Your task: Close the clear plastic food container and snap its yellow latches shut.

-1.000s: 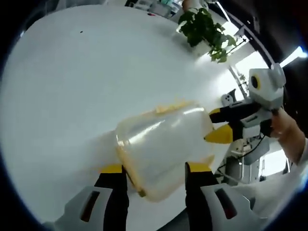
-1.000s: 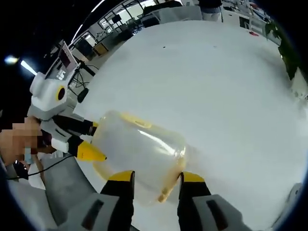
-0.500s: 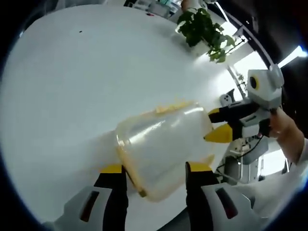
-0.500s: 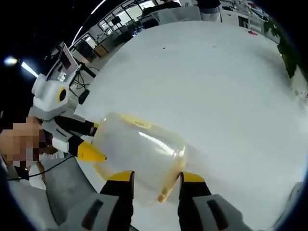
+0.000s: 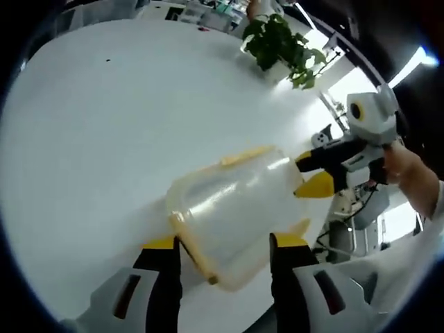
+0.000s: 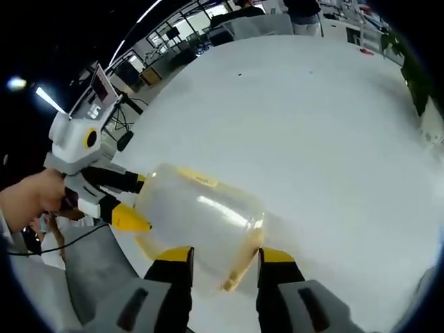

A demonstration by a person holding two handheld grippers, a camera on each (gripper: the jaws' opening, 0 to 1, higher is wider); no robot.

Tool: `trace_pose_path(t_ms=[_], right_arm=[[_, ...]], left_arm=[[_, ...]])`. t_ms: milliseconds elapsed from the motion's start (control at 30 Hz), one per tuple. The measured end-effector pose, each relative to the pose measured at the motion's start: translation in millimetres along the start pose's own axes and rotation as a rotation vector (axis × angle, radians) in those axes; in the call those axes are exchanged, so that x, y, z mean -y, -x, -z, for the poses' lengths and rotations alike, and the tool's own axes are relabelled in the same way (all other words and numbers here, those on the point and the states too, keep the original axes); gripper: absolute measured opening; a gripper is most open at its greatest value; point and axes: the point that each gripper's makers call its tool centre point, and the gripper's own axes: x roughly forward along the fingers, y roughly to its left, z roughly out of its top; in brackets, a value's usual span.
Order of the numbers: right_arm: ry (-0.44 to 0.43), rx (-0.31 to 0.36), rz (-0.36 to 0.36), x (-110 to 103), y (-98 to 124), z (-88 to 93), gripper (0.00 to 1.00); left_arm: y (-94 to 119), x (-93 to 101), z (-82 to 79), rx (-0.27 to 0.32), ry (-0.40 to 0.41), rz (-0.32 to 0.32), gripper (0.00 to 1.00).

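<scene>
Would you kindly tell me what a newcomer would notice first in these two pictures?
The clear plastic container with yellow trim stands out, gripped from opposite ends by the left tongs and the right tongs above a broad white table. A leafy green plant sits at the table's far edge in the left gripper view.

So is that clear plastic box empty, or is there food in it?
Empty, as far as shows: the white table reads straight through the clear container's walls in both views, with nothing inside.

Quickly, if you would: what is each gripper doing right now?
Left gripper: shut on one end of the clear container.
Right gripper: shut on its other end.
</scene>
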Motion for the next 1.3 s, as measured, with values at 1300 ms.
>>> trace_pose_path(t_ms=[1300], right_arm=[[0.839, 0.087, -0.16, -56.4, 11.5, -27.4, 0.22]], left_arm=[[21.5, 56.1, -40.2, 0.173, -0.717, 0.137, 0.33]])
